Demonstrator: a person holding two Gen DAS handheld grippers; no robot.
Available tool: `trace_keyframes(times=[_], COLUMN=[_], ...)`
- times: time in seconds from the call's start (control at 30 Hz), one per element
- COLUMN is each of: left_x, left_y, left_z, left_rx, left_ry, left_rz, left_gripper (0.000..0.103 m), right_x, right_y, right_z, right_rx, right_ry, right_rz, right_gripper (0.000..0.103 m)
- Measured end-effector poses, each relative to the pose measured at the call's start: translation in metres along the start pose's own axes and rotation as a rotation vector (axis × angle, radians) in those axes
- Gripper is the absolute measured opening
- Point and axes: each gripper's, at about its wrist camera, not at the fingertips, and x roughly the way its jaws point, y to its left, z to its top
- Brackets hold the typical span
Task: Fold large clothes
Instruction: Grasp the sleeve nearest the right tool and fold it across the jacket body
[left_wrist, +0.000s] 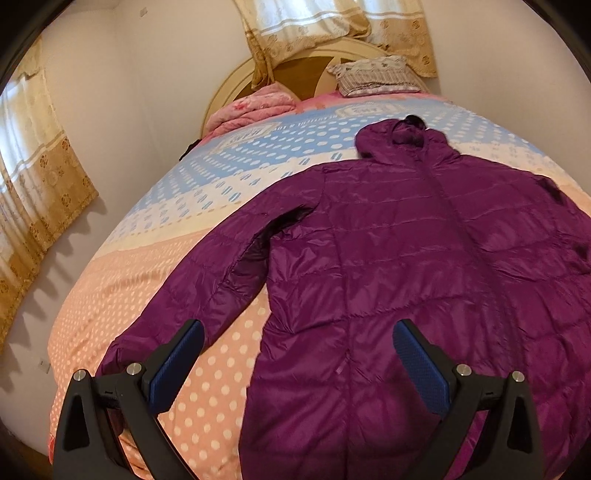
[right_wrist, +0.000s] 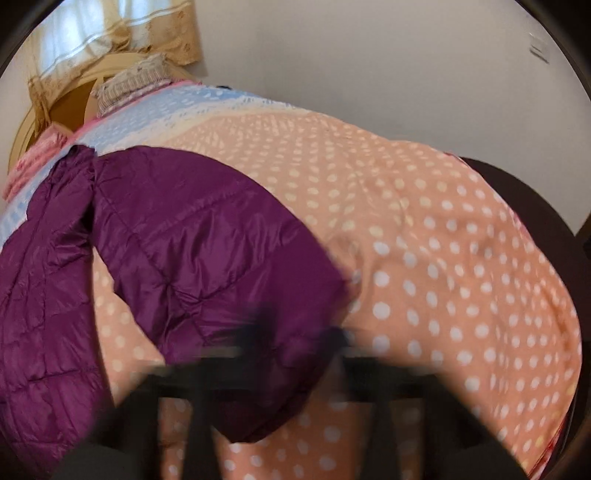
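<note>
A purple quilted hooded jacket (left_wrist: 406, 258) lies spread flat and face up on the bed, hood toward the headboard. My left gripper (left_wrist: 297, 328) hovers open over its lower edge. One blue-padded finger is above the left sleeve's cuff and the other is above the body, and neither holds anything. In the right wrist view the jacket's other sleeve (right_wrist: 203, 240) reaches out across the sheet. My right gripper (right_wrist: 299, 332) is badly blurred at the sleeve's cuff end. Its dark fingers stand close together with purple fabric between them.
The bed wears a polka-dot sheet (left_wrist: 166, 288), orange near me and blue farther off. A striped pillow (left_wrist: 376, 75) and a folded pink blanket (left_wrist: 255, 107) lie by the round headboard (left_wrist: 295, 74). Curtains (left_wrist: 37, 184) hang on the left wall. Dark furniture (right_wrist: 517, 192) stands beyond the bed's right edge.
</note>
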Motion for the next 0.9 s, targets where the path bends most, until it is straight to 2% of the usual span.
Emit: trace_keyframes(times=[0.3,0.47,0.67,0.9], left_x=[0.028,0.043,0.061,0.074], left_y=[0.025,0.042,0.058,0.063], left_z=[0.026,0.042,0.063,0.071], left_rx=[-0.02,-0.039,-0.065,-0.078], left_ry=[-0.005,-0.01,-0.01,-0.011], left_rz=[0.062,0.106,0.123,0.118], left_gripper=[0.102,0.102,0.102,0.102], right_x=[-0.01,-0.031,-0.064,-0.081], right_y=[-0.002,0.021,0.081,0.198], right_z=[0.049,0.087,0.12,0.126], right_rx=[-0.016,-0.05,-0.146,-0.334], right_ry=[-0.097,-0.191,-0.309,-0.38], right_rz=[-0.01,-0.008,0.043,0.149], right_gripper=[0.008,0.007,0.007,0.007])
